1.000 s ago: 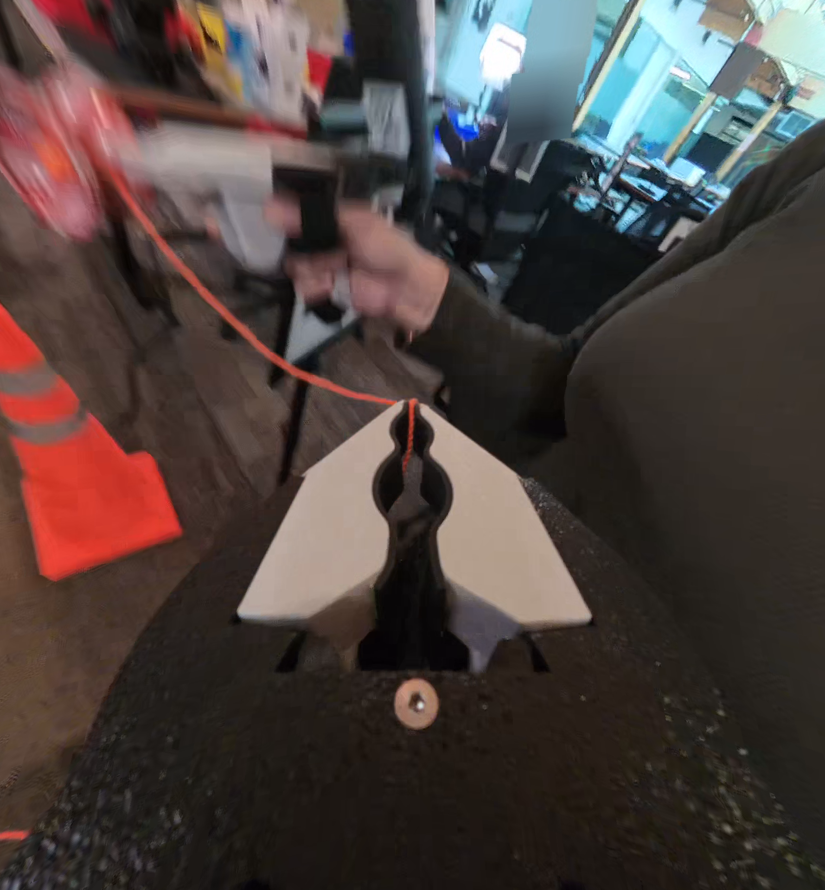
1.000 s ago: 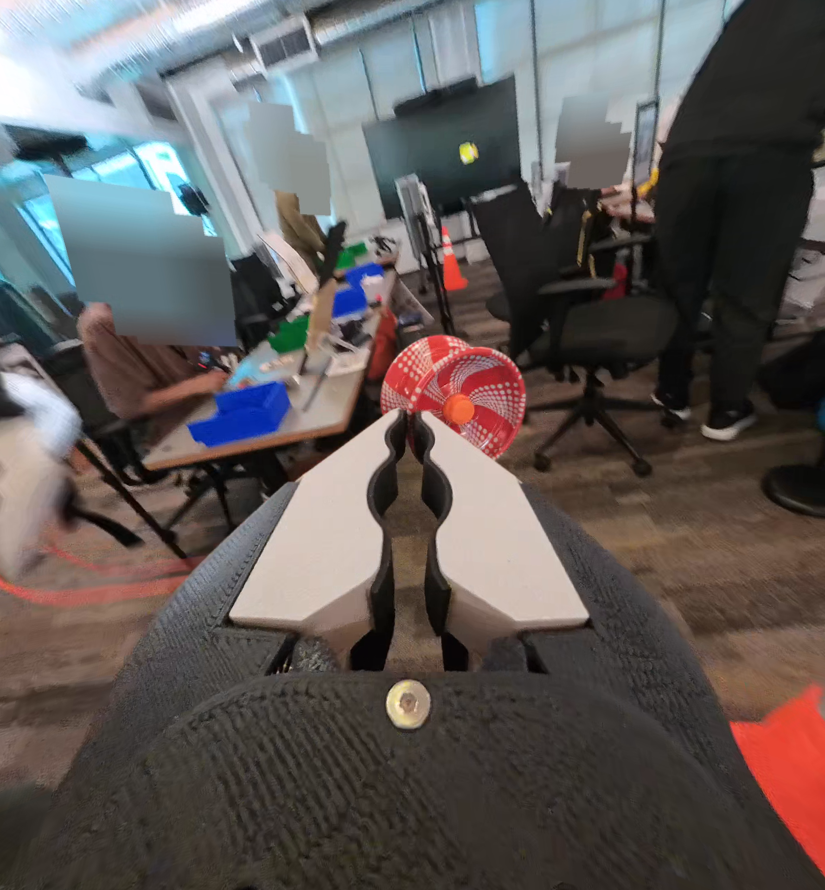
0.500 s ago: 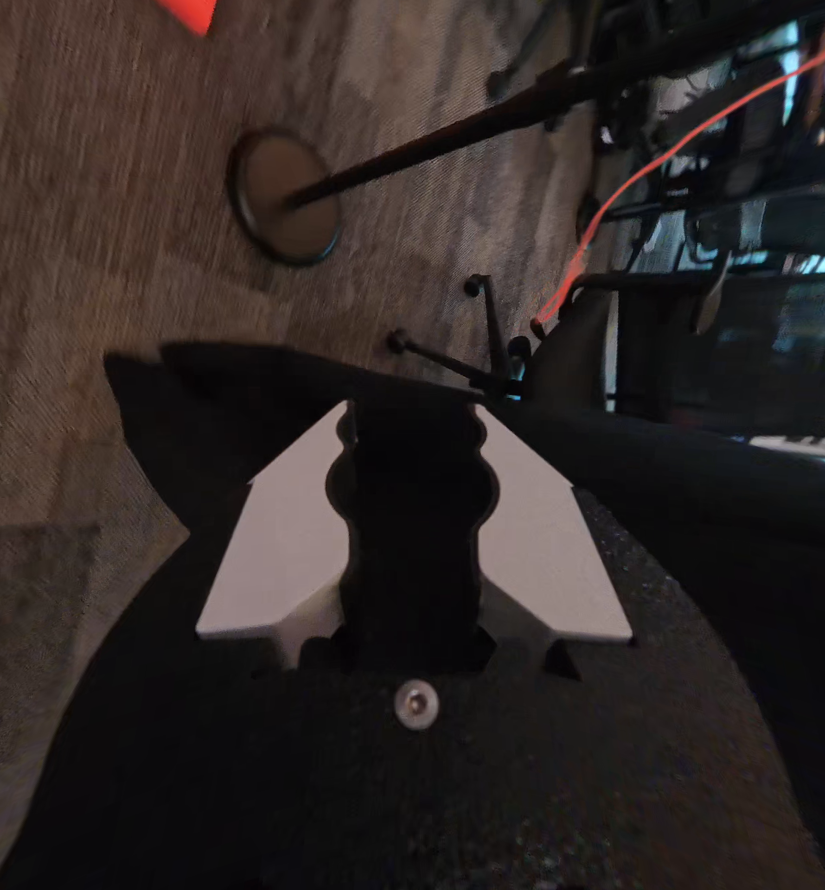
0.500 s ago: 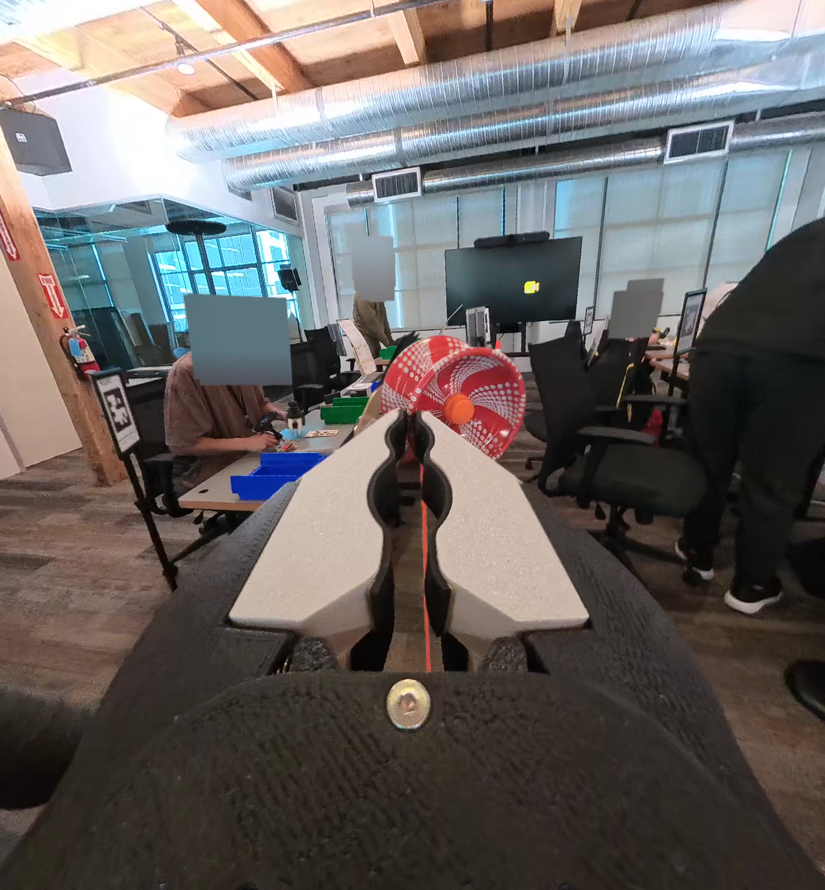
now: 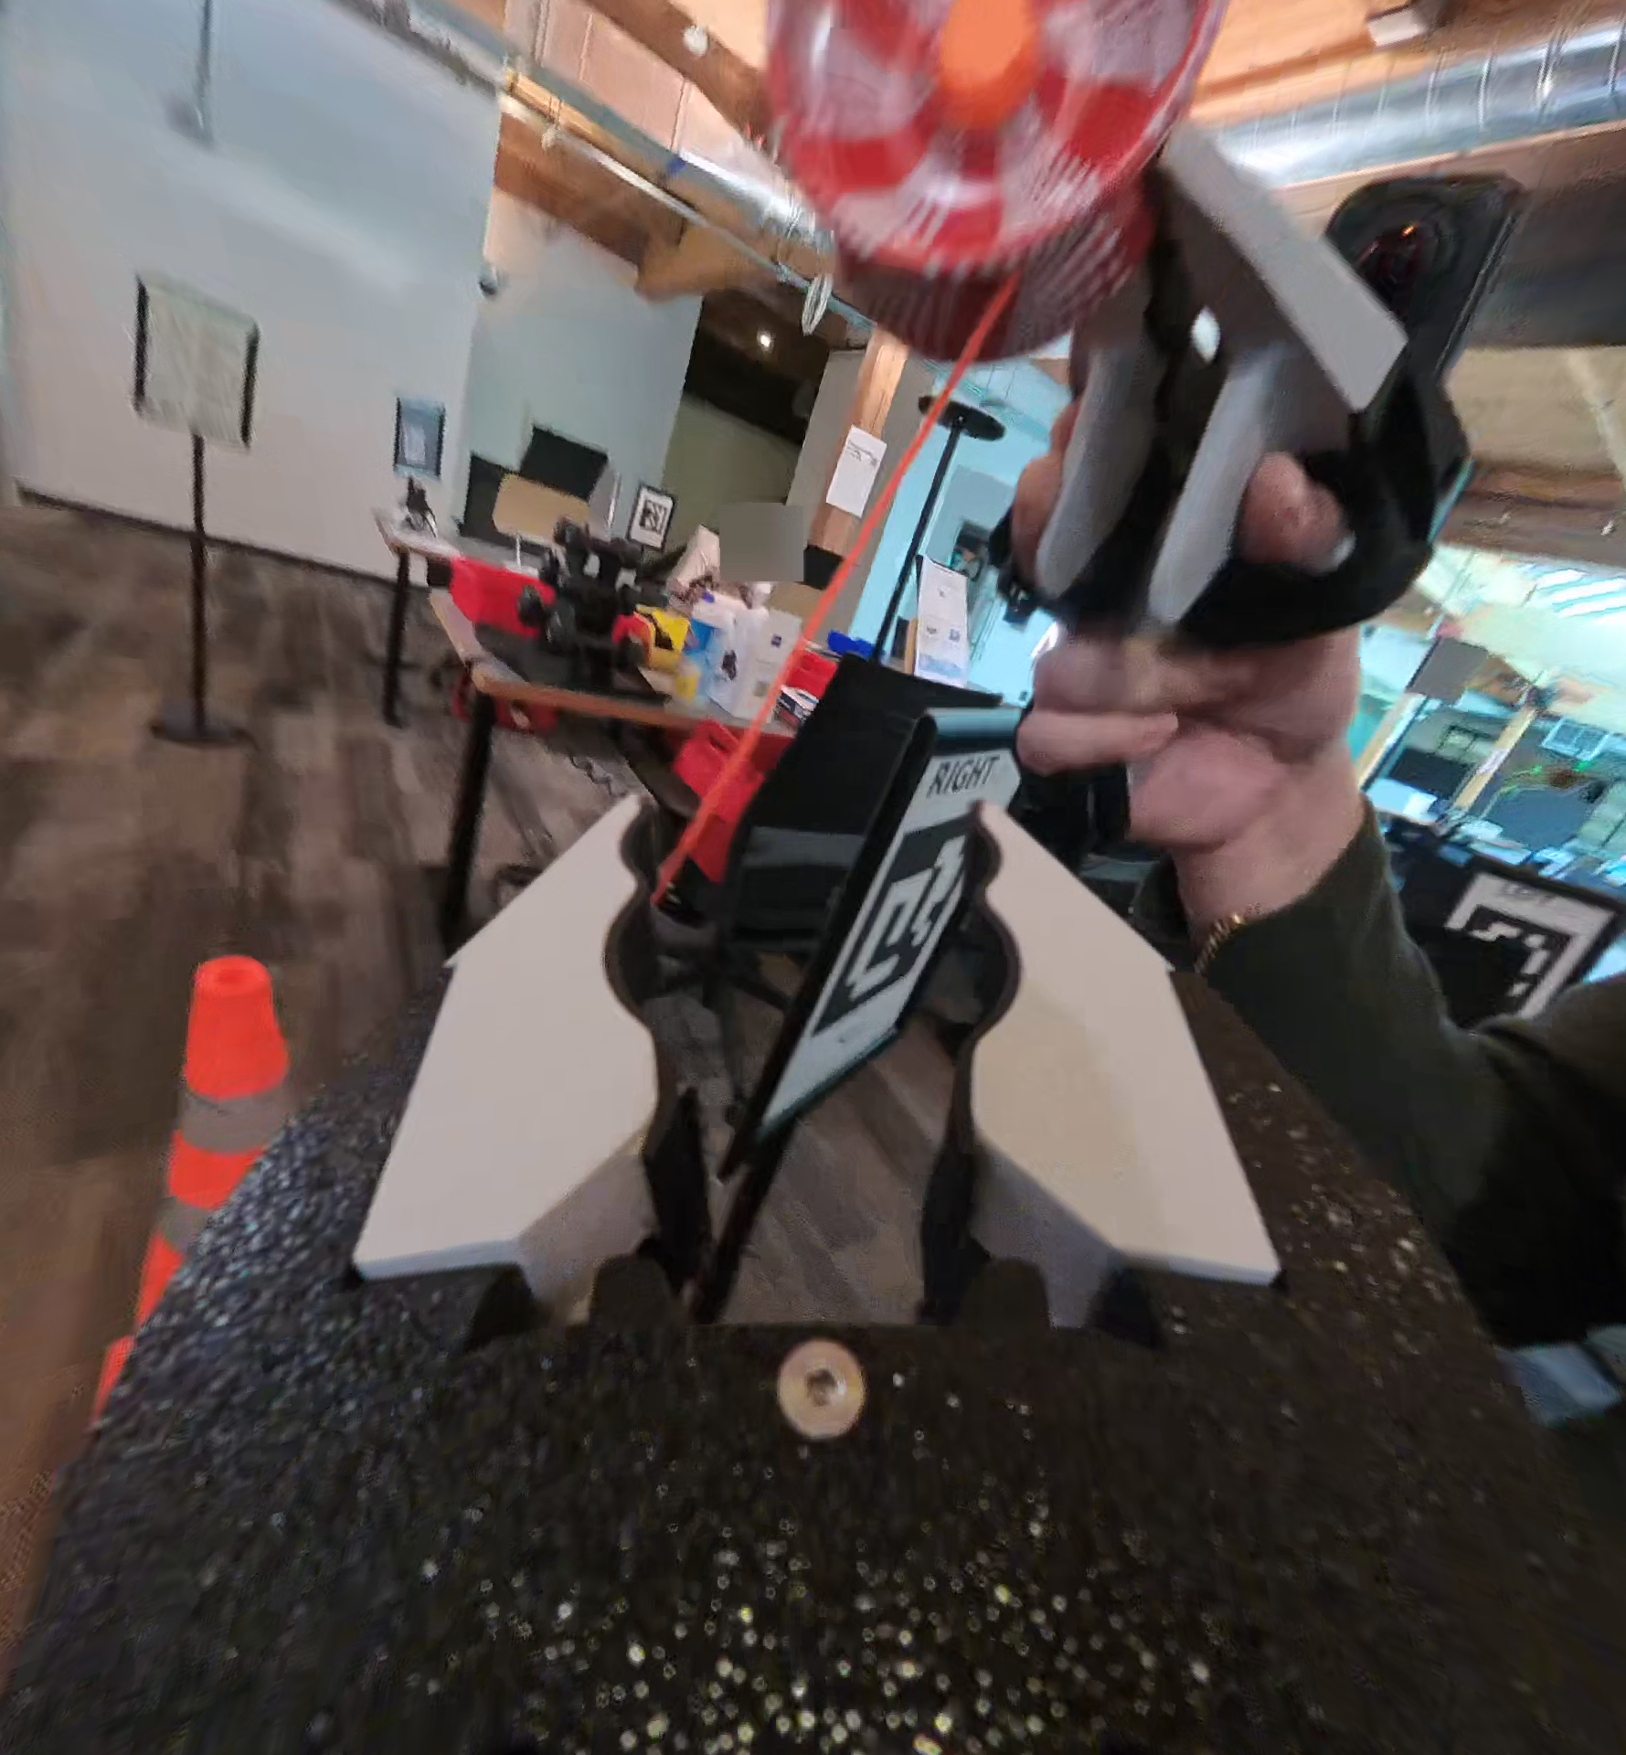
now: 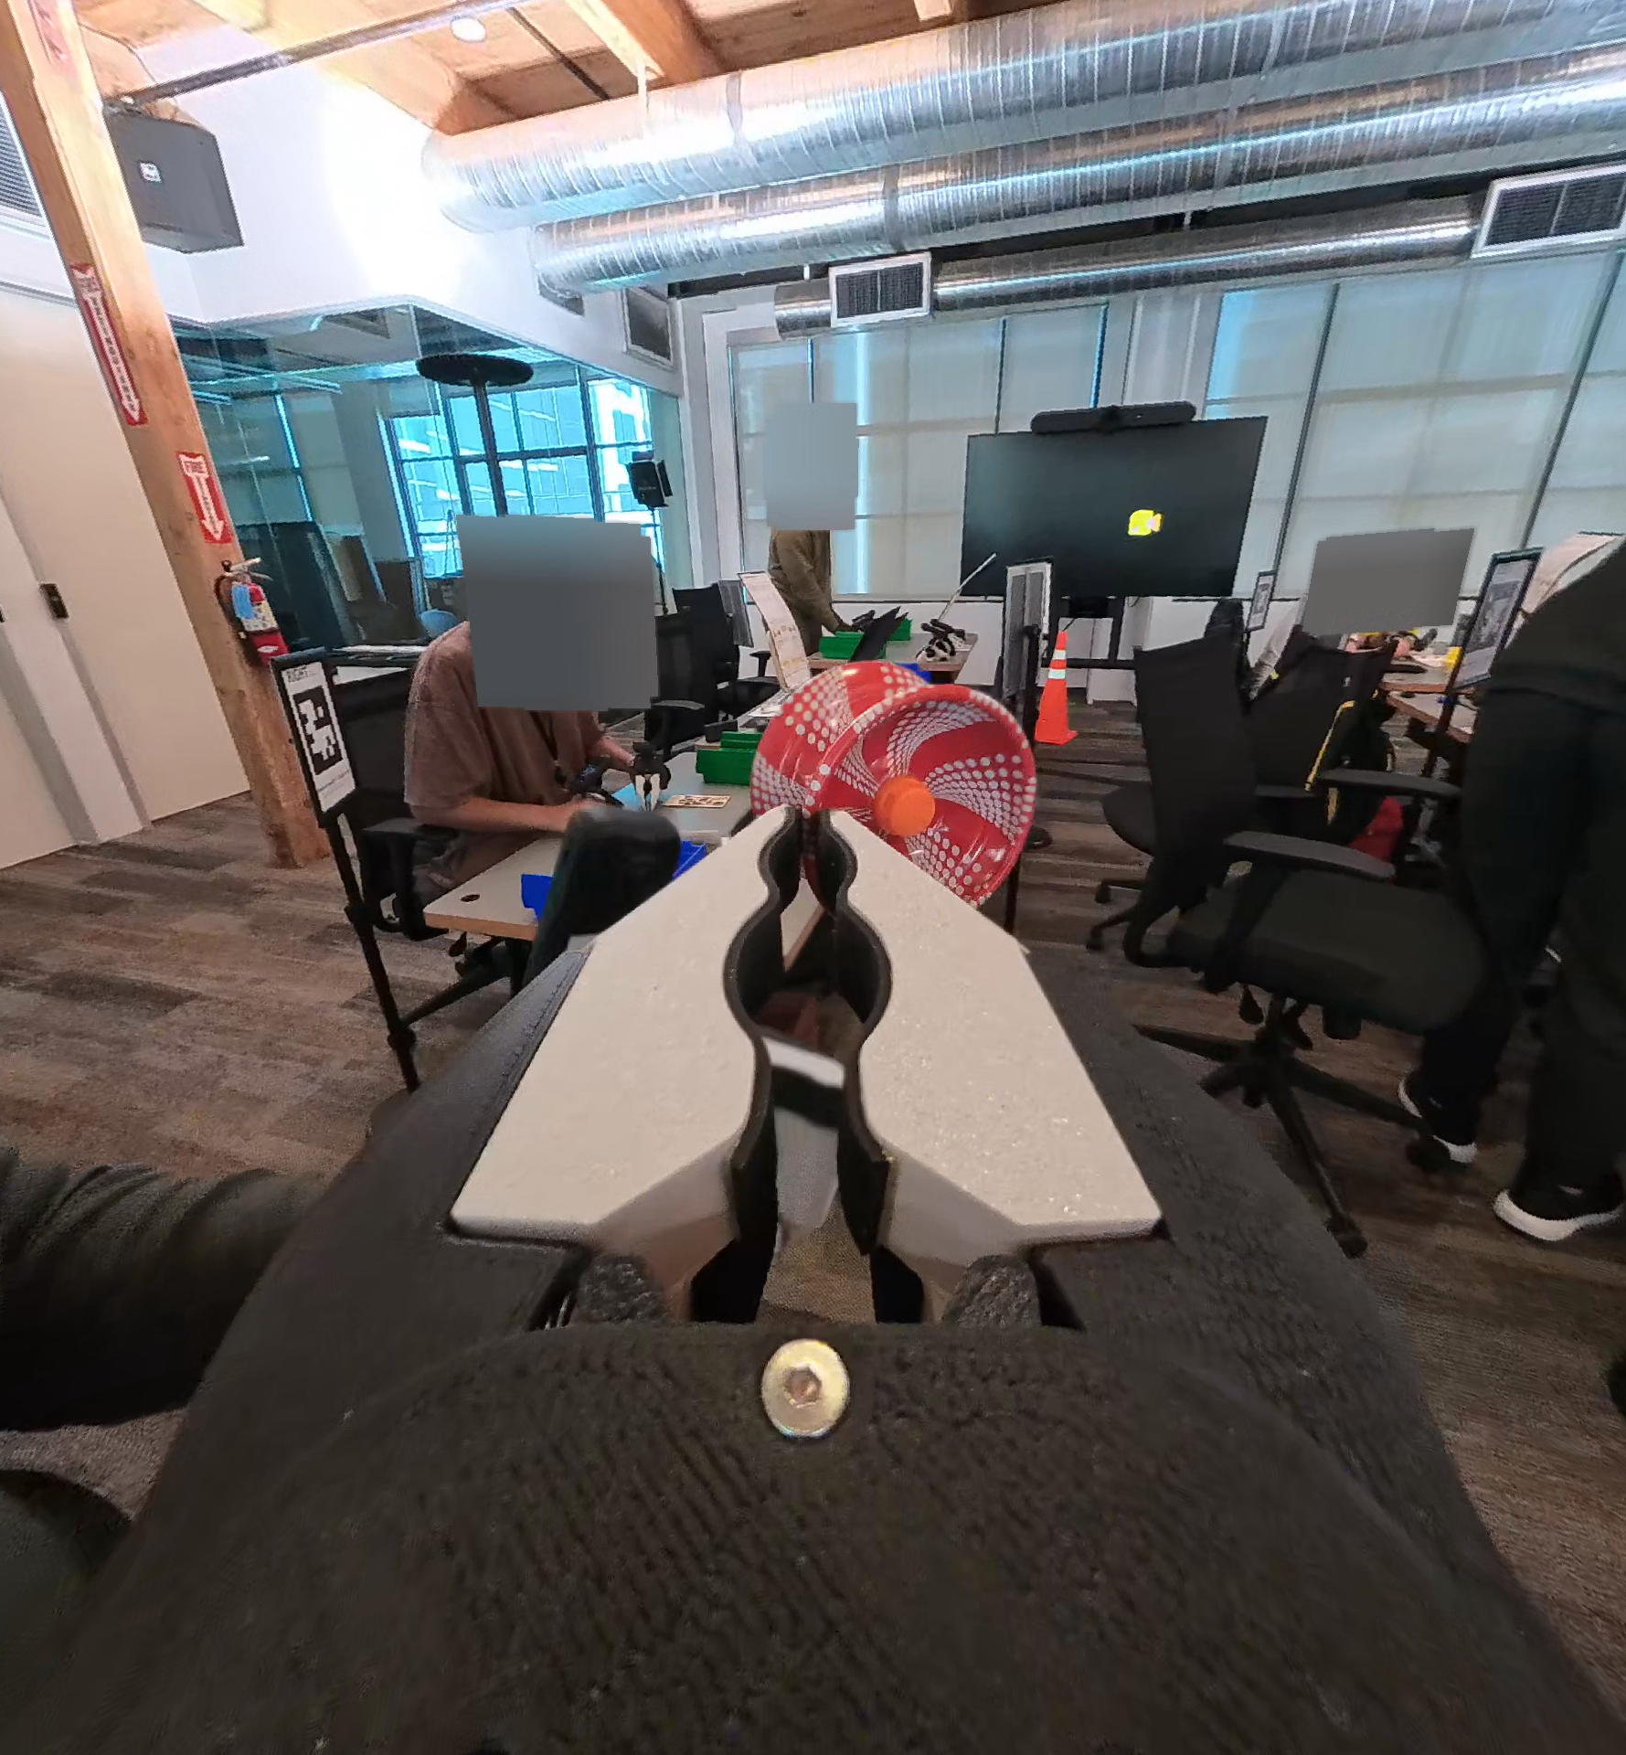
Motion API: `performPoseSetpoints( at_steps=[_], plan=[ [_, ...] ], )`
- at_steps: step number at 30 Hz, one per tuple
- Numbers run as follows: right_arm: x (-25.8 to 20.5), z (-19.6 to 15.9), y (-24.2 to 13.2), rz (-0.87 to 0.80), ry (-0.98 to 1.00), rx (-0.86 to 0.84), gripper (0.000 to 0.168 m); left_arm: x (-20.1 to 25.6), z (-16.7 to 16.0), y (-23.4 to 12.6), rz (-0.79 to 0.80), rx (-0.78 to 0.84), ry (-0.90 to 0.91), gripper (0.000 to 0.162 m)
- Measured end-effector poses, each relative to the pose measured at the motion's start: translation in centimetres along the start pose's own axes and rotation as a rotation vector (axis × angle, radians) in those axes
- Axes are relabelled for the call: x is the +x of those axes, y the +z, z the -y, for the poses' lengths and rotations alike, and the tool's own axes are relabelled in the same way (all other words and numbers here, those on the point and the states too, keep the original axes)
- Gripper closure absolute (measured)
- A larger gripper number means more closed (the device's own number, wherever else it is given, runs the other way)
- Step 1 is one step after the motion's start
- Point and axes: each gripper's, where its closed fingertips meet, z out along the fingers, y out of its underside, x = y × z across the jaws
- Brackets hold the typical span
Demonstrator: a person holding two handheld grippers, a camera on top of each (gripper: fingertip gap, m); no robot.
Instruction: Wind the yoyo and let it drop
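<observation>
A red and white yoyo (image 6: 894,779) with an orange hub sits at the tips of my right gripper (image 6: 813,821), which is shut on it at its middle groove. In the left wrist view the yoyo (image 5: 970,152) is blurred at the top, with the right gripper (image 5: 1141,247) in a hand beside it. An orange string (image 5: 837,560) runs from the yoyo down to the inner edge of my left gripper's left finger (image 5: 543,1045). My left gripper (image 5: 809,817) is open below the yoyo, its jaws wide apart.
An orange cone (image 5: 229,1064) stands on the carpet at the left. A cluttered table (image 5: 600,655) and a marker sign on a stand (image 5: 894,940) lie ahead. Black office chairs (image 6: 1312,912), seated people and a standing person (image 6: 1606,855) fill the room.
My left gripper held the string one second ago, then opened and swung from facing the floor up toward the yoyo. My right gripper kept its hold on the yoyo.
</observation>
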Motion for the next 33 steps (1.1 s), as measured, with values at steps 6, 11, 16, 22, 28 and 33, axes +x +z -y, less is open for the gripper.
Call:
performPoseSetpoints(
  at_steps=[6,11,16,22,28,33],
  plan=[
    [-1.4,-0.4,0.1,0.060,0.024,0.000,0.168,0.0,0.1,0.6,-0.080,-0.083,0.033,0.162],
    [-3.9,-4.5,-0.1,0.165,-0.021,-0.166,0.168,-3.0,2.4,-0.6,0.010,-0.114,0.103,0.162],
    [-2.7,-8.3,0.3,0.031,-0.139,-0.340,0.168,-1.4,8.1,-1.8,0.002,-0.228,0.267,0.162],
    [0.1,-5.6,0.2,-0.133,-0.078,-0.159,0.168,3.2,4.3,-2.7,0.035,-0.531,0.254,0.162],
    [-4.2,-2.7,0.4,0.146,0.092,0.043,0.168,2.8,-0.7,-2.4,-0.040,-0.469,0.071,0.162],
    [-8.8,-4.7,-0.7,0.412,-0.021,-0.121,0.168,-1.7,0.9,-3.8,0.114,-0.339,0.112,0.162]
  ],
)
